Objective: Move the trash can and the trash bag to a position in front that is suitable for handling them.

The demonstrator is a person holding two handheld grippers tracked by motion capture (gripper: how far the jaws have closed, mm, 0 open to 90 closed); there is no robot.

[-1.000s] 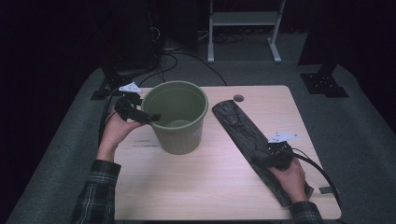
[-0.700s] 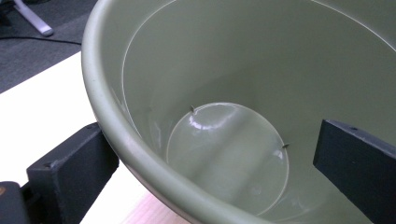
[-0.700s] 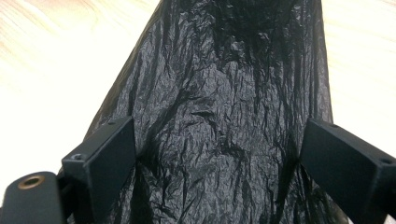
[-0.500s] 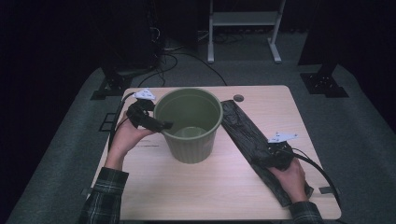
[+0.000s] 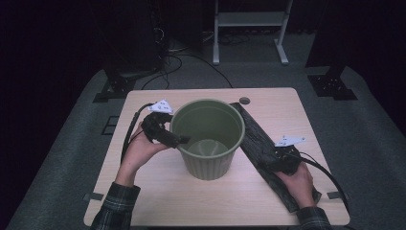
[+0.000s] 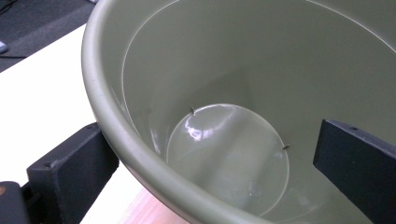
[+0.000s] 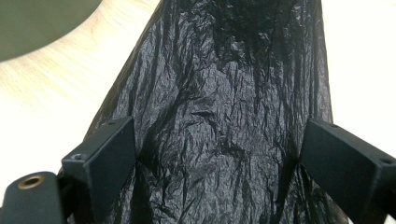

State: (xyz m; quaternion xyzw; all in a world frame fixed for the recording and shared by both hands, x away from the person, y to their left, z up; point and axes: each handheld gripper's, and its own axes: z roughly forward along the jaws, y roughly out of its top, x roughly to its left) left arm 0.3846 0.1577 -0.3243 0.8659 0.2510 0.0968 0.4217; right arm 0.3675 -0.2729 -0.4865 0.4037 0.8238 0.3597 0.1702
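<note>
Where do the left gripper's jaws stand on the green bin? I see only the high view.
Observer: The left gripper straddles the rim of the bin. One jaw is outside the wall and one is inside, set wide apart.
Operator: Is anything lying in the bin?
Observer: No. Seen close, its round floor is bare and glossy.
Operator: And the right gripper, is it closed?
Observer: No. The right gripper is open, with one jaw at each side of the crinkled black bag.
</note>
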